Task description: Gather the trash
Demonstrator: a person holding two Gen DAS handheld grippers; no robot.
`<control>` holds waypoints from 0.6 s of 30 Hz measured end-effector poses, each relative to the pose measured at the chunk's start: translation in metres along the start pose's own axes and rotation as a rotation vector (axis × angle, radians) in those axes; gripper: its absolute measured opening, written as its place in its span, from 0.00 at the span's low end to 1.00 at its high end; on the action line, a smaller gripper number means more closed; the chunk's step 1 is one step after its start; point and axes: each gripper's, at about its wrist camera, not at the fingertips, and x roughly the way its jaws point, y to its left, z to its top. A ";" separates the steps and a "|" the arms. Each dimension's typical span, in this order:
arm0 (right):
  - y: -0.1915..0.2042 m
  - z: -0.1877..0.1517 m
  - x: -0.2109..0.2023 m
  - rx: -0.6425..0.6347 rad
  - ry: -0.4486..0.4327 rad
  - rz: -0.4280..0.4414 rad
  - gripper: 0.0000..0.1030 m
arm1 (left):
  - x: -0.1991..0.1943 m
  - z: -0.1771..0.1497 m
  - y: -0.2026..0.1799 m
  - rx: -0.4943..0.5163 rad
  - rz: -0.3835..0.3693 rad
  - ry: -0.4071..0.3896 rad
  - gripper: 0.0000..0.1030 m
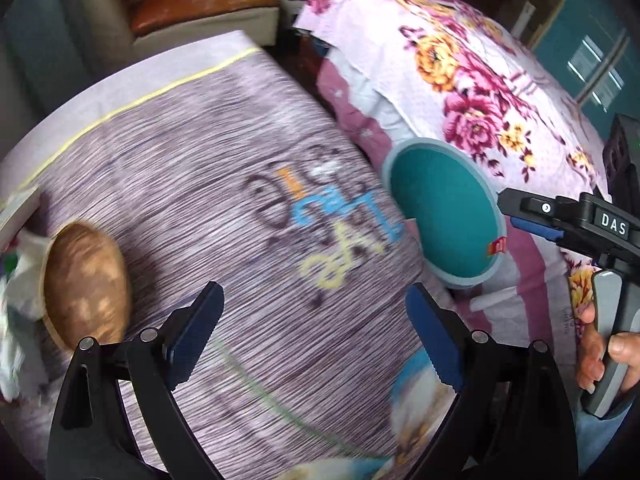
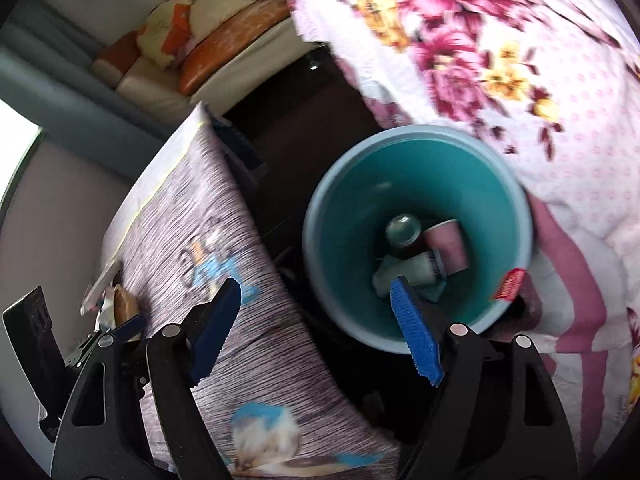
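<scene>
Teal-lined bin (image 2: 416,236) stands between the cloth-covered table (image 1: 200,184) and floral bed (image 2: 520,80), holding a pink cup (image 2: 448,246) and what looks like a bottle; left gripper (image 1: 314,344) and right gripper (image 2: 320,328) both gape empty.

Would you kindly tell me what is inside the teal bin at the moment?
The bin holds a pink cup, a dark round-topped container and a pale roll on light scraps. A blue finger of the right gripper hides the near bottom.
</scene>
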 end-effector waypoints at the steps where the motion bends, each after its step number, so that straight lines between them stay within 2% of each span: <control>1: 0.006 -0.002 0.001 -0.012 0.005 0.004 0.71 | -0.004 -0.003 0.008 -0.015 0.003 -0.003 0.90; 12: 0.104 -0.025 0.026 -0.161 0.091 0.061 0.72 | -0.056 -0.034 0.089 -0.137 0.073 -0.070 0.90; 18: 0.151 -0.041 0.043 -0.229 0.141 0.077 0.72 | -0.073 -0.062 0.128 -0.226 0.092 -0.095 0.91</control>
